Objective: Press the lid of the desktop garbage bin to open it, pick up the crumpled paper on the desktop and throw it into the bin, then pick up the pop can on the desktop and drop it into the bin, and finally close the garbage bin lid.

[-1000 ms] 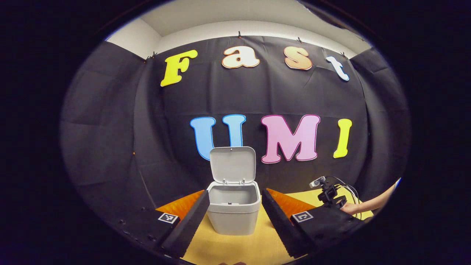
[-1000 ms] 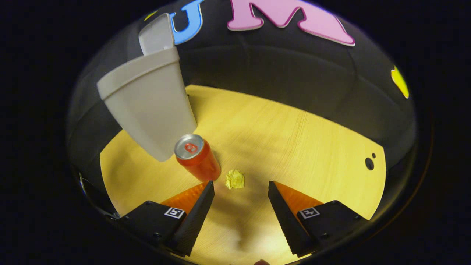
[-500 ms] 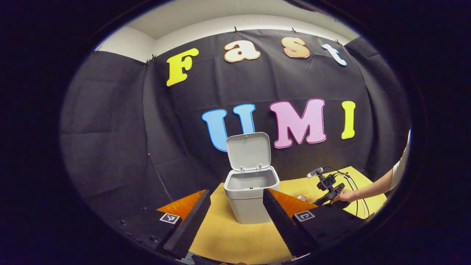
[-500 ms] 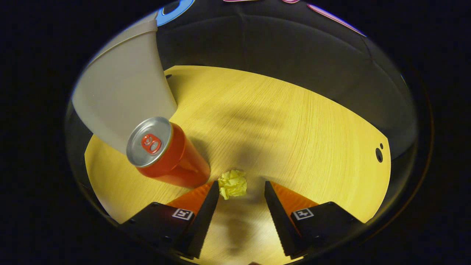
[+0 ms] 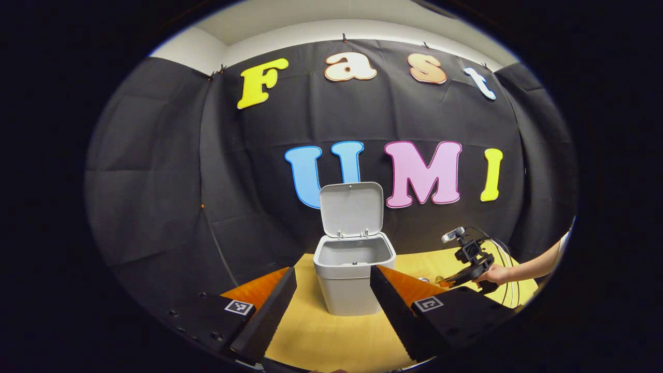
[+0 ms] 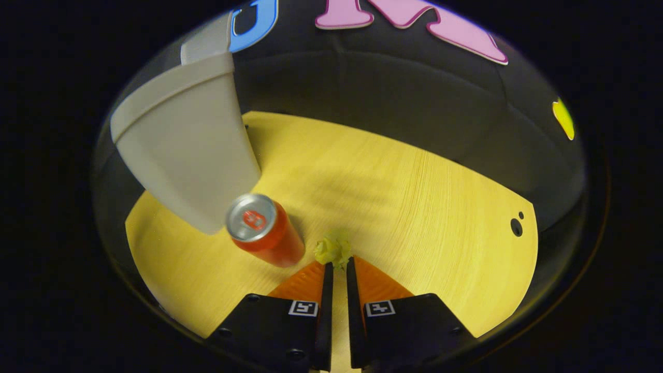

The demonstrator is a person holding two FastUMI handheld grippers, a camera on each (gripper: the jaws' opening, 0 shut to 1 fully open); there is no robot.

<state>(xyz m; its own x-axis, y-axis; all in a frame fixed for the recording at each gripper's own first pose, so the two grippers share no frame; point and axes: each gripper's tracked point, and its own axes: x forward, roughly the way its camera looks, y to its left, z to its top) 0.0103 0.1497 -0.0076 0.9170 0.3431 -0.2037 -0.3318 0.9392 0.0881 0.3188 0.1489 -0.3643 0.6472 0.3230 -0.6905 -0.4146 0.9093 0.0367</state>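
Right gripper view is showing the crumpled paper [image 6: 334, 250] sitting at the tips of the right gripper [image 6: 336, 267], whose fingers are drawn narrow and pinching the ball from both sides above the yellow desktop [image 6: 414, 197]. That grip is judged to be securing the paper for the carry to the bin. Just beside the paper, the pop can [image 6: 264, 230] is standing upright, close against the wall of the garbage bin [image 6: 181, 155], and is waiting its turn.

Left gripper view is looking at the garbage bin [image 5: 354, 280] from the front; its lid [image 5: 351, 208] is standing upright, leaving the mouth free to receive the paper. The left gripper [image 5: 331, 295] is hanging back from the bin with fingers spread wide and holding nothing, apparently standing clear. Off to the side, a hand [image 5: 491, 273] is holding the other gripper low over the desktop.
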